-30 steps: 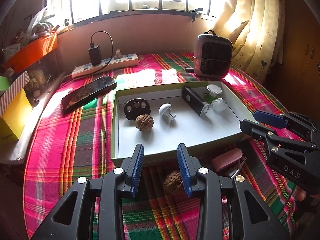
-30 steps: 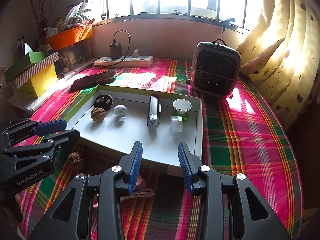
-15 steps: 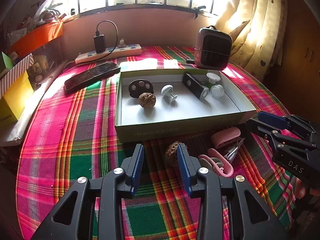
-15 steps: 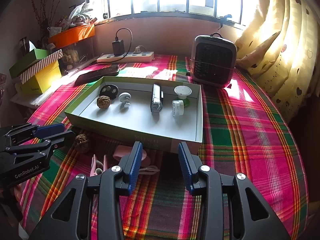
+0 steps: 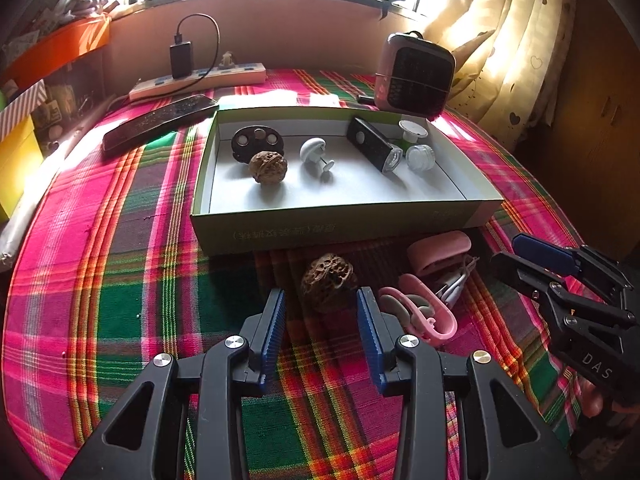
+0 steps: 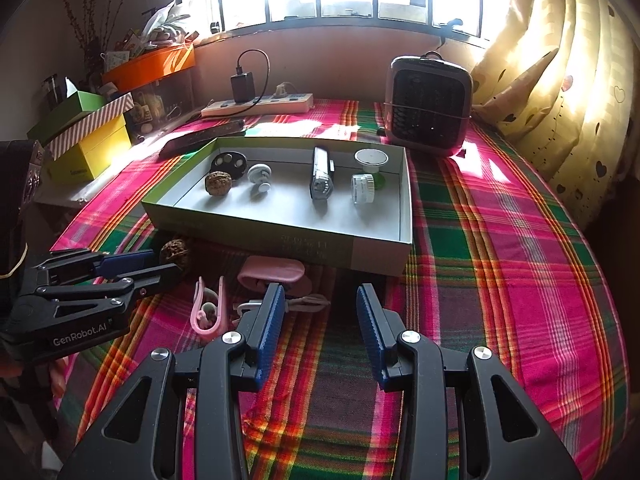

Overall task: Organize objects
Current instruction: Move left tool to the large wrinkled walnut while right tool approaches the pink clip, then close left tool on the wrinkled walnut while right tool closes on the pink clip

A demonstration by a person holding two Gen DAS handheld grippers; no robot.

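Plaid cloth covers the table, and on it the shallow green box holds one walnut, a white knob-like piece, a black oblong device and a small clear jar. Behind the box stand a small heater and a power strip.

In front of the box lie a pink case, a pink ear-hook earphone with a pale cable, and the loose walnut, which is just ahead of the left tongs.

Both tongs are apart and hold nothing; the right tongs hover near the pink case and cable.

My guess is the loose walnut goes into the box next. The risk: it is round and knobbly, so an off-centre pinch could squirt it forward against the box wall or sideways into the earphone. The cable could also snag a pad if the right tongs come down on the pink case.

Readable writing: "GenRobot.AI" on the left tongs, "DAS" on the right. The box's front wall carries faint print, too small and inverted to read with any confidence.
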